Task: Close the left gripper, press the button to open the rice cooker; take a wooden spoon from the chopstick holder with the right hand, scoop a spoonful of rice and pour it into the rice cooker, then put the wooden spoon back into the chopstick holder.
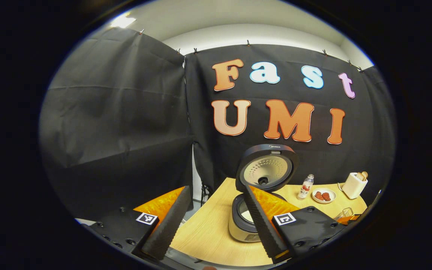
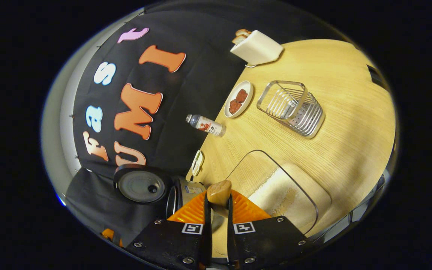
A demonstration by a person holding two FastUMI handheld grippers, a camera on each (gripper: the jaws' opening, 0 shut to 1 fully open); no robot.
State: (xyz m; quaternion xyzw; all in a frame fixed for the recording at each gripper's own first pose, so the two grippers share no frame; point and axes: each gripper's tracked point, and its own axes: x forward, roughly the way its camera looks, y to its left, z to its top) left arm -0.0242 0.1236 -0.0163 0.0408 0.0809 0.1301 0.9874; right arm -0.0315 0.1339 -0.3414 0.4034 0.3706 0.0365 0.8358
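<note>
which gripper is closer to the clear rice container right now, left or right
Right. The right gripper, shut on the wooden spoon, sits at the clear rice container. The left gripper is open, back by the opened rice cooker.

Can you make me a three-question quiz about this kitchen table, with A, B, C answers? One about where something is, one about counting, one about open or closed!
1. Where is the small bottle?
A. between the rice cooker and the little dish
B. inside the wire holder
C. on top of the toaster

2. How many reddish pieces lie on the little dish?
A. none
B. two
C. five

3. What about the rice cooker lid?
A. shut flat
C. lying on the table
B. standing up open

Answers:
1 A, in the left gripper view the bottle stands beside the open cooker with the dish on its other side.
2 B, two pieces sit side by side.
3 B, the lid is tipped up, showing its inner side.
</note>
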